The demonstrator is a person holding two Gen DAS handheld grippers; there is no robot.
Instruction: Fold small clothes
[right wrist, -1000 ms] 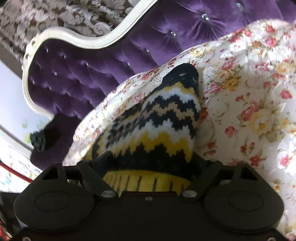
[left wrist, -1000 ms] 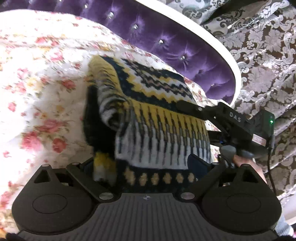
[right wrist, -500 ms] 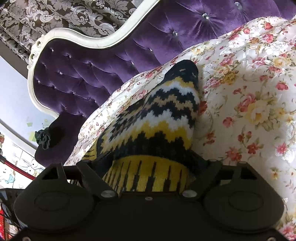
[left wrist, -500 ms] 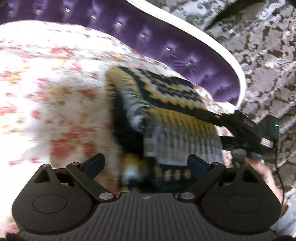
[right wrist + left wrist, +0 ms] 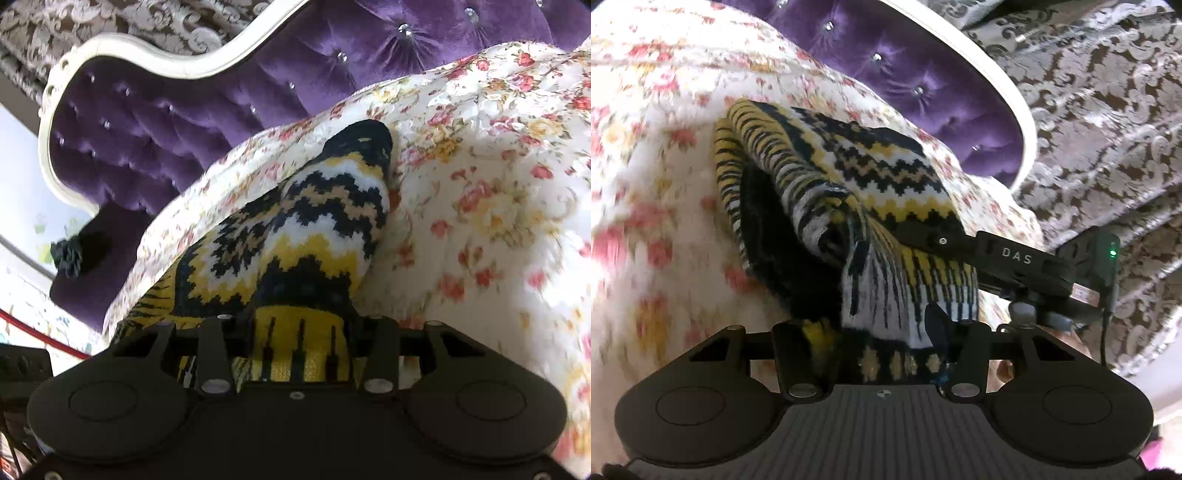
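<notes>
On the floral bedspread (image 5: 480,206), both left tongs (image 5: 882,343) and right tongs (image 5: 299,343) clench the knitted sweater's (image 5: 886,177) near edge.

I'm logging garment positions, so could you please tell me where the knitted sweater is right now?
The knitted sweater lies on the floral bedspread before the purple headboard, its near end gripped by both grippers, left and right.

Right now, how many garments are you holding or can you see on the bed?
1: the knitted sweater, lying partly folded on the floral bedspread, gripped at its near edge by the left gripper and right gripper. Others could be outside view.
</notes>
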